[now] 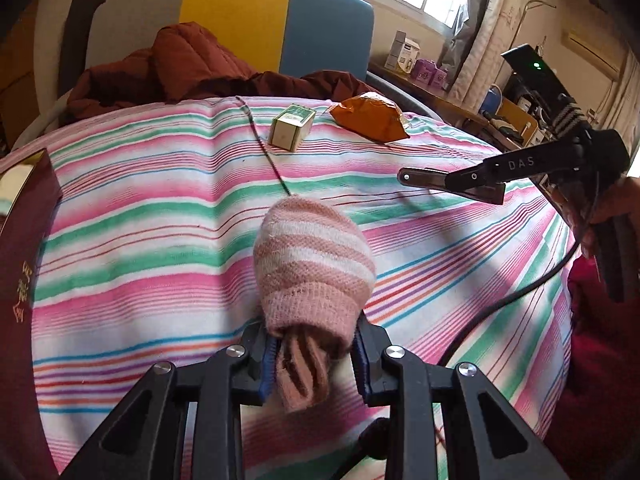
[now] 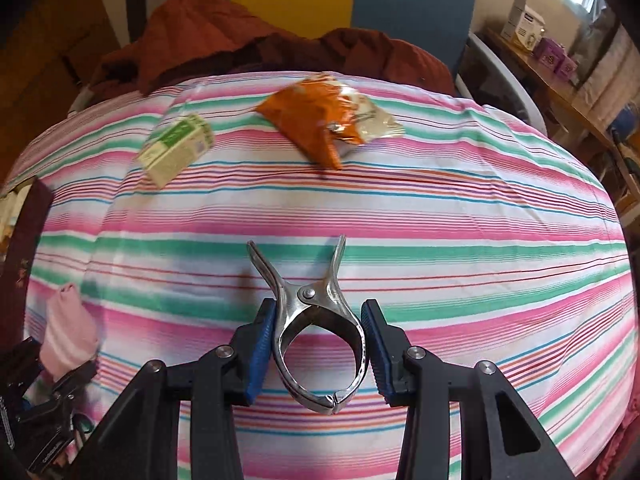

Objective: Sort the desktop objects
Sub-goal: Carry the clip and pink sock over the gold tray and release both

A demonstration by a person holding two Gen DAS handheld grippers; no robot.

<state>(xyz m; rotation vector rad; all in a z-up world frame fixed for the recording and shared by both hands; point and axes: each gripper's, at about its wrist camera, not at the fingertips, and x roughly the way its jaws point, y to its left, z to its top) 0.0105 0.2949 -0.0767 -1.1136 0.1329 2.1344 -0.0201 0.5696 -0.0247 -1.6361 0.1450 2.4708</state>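
Observation:
My left gripper (image 1: 314,354) is shut on a rolled pink-and-white striped sock (image 1: 312,264), held above the striped cloth; the sock also shows in the right wrist view (image 2: 68,336) at the lower left. My right gripper (image 2: 318,344) is shut on a shiny metal clamp (image 2: 316,320), its handles pointing away; the right gripper also shows in the left wrist view (image 1: 452,182) at the right, above the cloth. A small green-and-cream box (image 1: 291,126) (image 2: 176,148) and an orange snack bag (image 1: 372,118) (image 2: 324,120) lie at the far side.
A dark red box (image 1: 24,264) stands at the left edge, open at the top. The striped cloth (image 2: 440,220) covers the surface. A rust-red jacket (image 1: 180,68) lies behind, against a chair. A black cable (image 1: 500,304) hangs at the right.

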